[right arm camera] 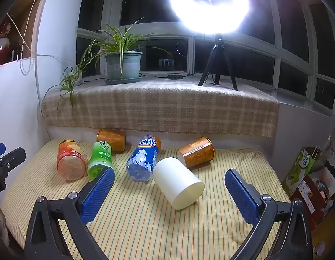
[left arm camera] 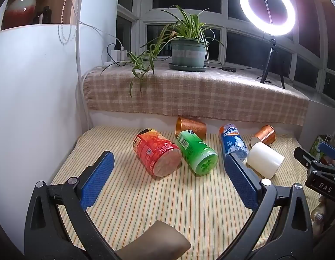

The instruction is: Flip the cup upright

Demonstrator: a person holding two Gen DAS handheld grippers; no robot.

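Several cups lie on their sides on the striped cloth [right arm camera: 145, 221]. A white cup [right arm camera: 178, 183] lies nearest, base toward the camera; it also shows in the left wrist view [left arm camera: 265, 159]. Two copper cups lie behind, one at the right [right arm camera: 196, 154] [left arm camera: 264, 134] and one at the back [right arm camera: 112, 139] [left arm camera: 190, 126]. A red cup [left arm camera: 157, 155] [right arm camera: 70, 159], a green cup [left arm camera: 195, 153] [right arm camera: 100, 159] and a blue cup [left arm camera: 232, 143] [right arm camera: 143, 159] lie between them. My left gripper [left arm camera: 168, 164] is open and empty, short of the red and green cups. My right gripper [right arm camera: 169, 181] is open and empty, with the white cup between its fingers' line.
A plaid-covered window ledge [right arm camera: 163, 106] runs behind the table, with a potted plant [right arm camera: 123, 65] and a ring light on a tripod [right arm camera: 217, 65]. A white wall [left arm camera: 35, 86] stands at the left. Boxes [right arm camera: 308, 179] sit beyond the right edge.
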